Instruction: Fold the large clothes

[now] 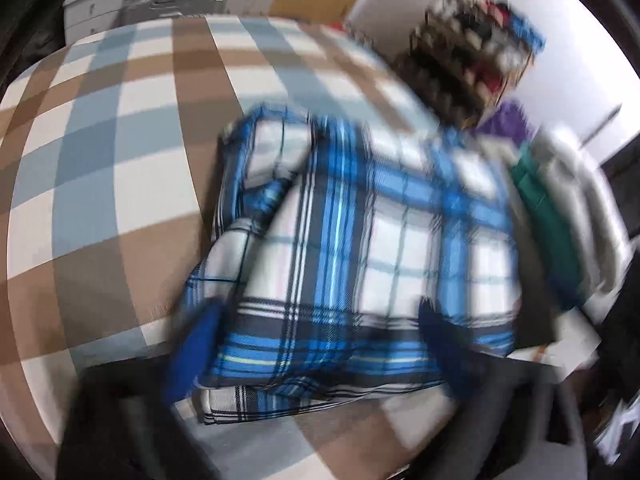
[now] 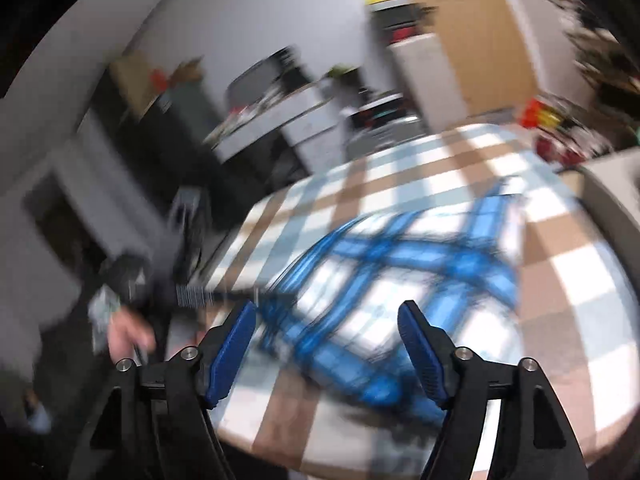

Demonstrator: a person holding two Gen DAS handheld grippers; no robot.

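No brand, label or writing can be read in either view; both are blurred.

In the left wrist view, the left tool (image 1: 316,344) is seen low in the frame, its blue fingers (image 1: 192,356) smeared by blur. The near edge of the shirt (image 1: 360,232) lies between them, the left finger at the shirt's left edge and the right finger over the cloth. Whether the pads press on the cloth cannot be told; the jaws stand about half apart. The shirt is a blue, white and black plaid, folded into a rough block with layered edges showing at its near side. It is laid on the table (image 1: 100,160), which is covered in a brown, pale blue and white check. A green item (image 1: 536,188) and a purple one (image 1: 508,120) are seen to the right of the shirt, too blurred to be named.

In the right wrist view, a hand (image 2: 128,332) is seen at the left, beside the table's (image 2: 560,288) edge. The right tool (image 2: 326,320) is held above the near part of the table with its jaws wide; nothing is gripped between its blue pads (image 2: 232,352). The shirt (image 2: 392,264) lies beyond them on the table, streaked by blur.
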